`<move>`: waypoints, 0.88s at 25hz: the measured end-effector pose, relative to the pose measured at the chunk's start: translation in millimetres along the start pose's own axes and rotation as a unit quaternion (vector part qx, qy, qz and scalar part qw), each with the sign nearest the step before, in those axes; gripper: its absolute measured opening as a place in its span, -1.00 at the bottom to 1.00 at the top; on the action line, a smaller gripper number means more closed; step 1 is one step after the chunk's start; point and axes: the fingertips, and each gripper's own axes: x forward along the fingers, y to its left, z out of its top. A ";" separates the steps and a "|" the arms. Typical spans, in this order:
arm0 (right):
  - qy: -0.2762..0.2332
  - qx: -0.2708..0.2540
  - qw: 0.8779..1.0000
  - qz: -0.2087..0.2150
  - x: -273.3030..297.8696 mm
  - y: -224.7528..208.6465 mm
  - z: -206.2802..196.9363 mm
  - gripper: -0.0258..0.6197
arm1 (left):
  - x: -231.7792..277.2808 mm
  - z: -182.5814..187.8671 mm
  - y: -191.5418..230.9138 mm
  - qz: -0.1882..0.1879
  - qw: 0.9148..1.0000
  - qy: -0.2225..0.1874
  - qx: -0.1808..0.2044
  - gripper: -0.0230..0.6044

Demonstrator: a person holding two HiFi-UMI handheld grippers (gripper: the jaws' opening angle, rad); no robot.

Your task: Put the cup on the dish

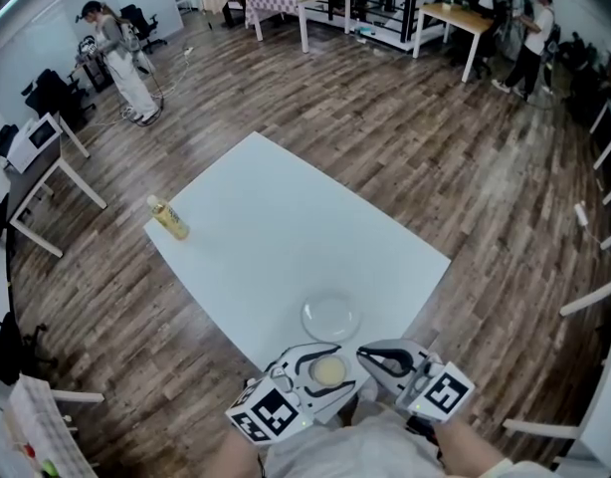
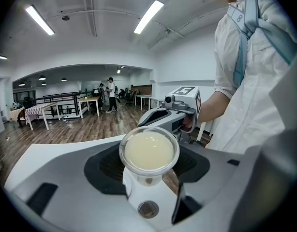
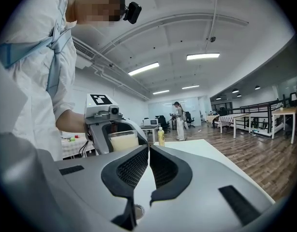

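Cup of pale liquid sits clamped in the left gripper over the near edge of the worktop, just short of the clear dish. The step in hand looks like the carry, and the next move calls for a short reach forward and a level set-down. A bottle stands well apart; nothing blocks the way. Left gripper view: both pads press the cup's sides. Right gripper view: the right gripper is closed and empty.

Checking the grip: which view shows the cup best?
Left gripper view: the cup fills the centre between the jaws, creamy contents visible. Head view shows it small from above; right gripper view only its side.
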 end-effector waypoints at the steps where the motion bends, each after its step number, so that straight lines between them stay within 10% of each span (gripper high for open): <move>1: 0.001 0.000 1.000 0.000 -0.3 -1.2 -0.6 -0.82 | 0.9 -1.7 1.0 0.001 1.000 0.005 0.001 -0.10; 22: 0.037 0.004 0.999 -0.010 15.5 -23.0 -37.8 -0.82 | 35.3 -67.4 44.8 0.007 0.998 0.058 -0.010 -0.10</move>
